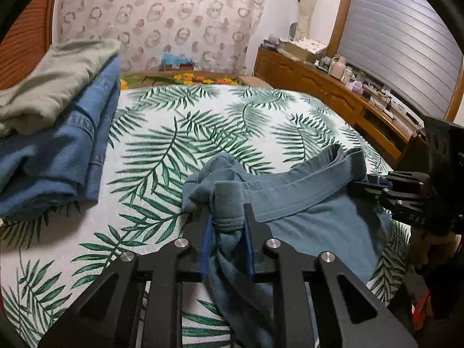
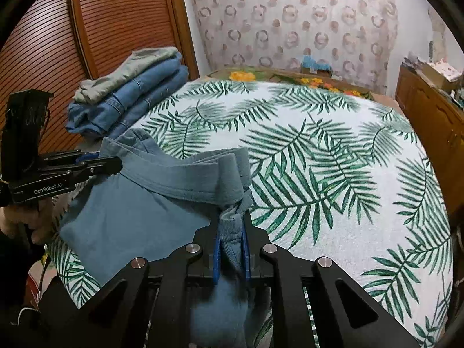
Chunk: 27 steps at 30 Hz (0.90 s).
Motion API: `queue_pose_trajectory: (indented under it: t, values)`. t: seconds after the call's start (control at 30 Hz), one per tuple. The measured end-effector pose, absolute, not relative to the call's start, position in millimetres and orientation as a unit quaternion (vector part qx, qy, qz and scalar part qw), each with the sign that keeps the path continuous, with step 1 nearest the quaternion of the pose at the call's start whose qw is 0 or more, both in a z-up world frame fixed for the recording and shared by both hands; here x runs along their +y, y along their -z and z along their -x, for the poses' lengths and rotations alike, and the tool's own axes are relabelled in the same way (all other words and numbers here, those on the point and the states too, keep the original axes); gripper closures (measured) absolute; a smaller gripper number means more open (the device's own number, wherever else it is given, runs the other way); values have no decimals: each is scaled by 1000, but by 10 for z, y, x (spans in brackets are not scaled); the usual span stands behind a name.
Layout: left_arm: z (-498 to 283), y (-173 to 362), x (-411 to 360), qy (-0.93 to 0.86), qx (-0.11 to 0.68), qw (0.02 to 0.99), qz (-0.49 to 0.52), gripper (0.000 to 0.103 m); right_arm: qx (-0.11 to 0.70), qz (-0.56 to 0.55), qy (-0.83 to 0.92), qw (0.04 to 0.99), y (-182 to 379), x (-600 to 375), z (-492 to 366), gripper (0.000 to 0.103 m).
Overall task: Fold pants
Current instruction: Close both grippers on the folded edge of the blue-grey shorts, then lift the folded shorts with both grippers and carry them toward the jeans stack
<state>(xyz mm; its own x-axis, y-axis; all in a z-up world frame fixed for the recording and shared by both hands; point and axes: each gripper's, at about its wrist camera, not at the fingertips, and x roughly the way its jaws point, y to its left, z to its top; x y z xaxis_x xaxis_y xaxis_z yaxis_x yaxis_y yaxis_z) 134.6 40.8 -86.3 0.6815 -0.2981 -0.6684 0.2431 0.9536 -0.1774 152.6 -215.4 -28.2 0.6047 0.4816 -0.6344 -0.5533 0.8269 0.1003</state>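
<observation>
Pants: blue-grey sweatpants (image 1: 313, 203), soft fleecy fabric, sitting at the near edge of the bed with the waistband held up off the cover between the two grippers
Waistband: the folded band (image 2: 185, 177) runs pretty much straight from one gripper to the other, a bit slack and rumpled at both ends
Left gripper: (image 1: 227, 217) clenched on one end of the waistband, a wad of fabric bunched up between the blue pads (image 1: 206, 246) and poking out past the tips; in the right wrist view it comes in from the left side (image 2: 111, 163), pinching the far corner of the band
Right gripper: (image 2: 232, 223) also clamped down on the pants, gripping the other end of the waistband with cloth squeezed between its pads (image 2: 217, 256); in the left wrist view it's at the right edge (image 1: 359, 187), biting the band there
Rest of the pants: body of the garment hangs down below the band toward the near side of the bed, can't see the legs properly
Bedspread: white with green palm leaves (image 1: 203, 121), mostly bare beyond the pants
Pile of clothes: folded denim (image 2: 136, 101) with a pale grey-green piece (image 2: 127, 69) on top, at the far left corner of the bed, well apart from the pants
Background: slatted wooden door (image 2: 116, 20) behind the pile, patterned curtain (image 1: 162, 14) past the foot of the bed, wooden cabinet (image 1: 319, 81) with clutter on top along the right
</observation>
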Motion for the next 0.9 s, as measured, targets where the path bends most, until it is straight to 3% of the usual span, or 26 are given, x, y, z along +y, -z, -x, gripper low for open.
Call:
queue_pose_trajectory:
  t: [0.9]
  values:
    - [-961,250,340,159,271,948,42,88,246,60,-293,922,-264,-2324,-1033,92]
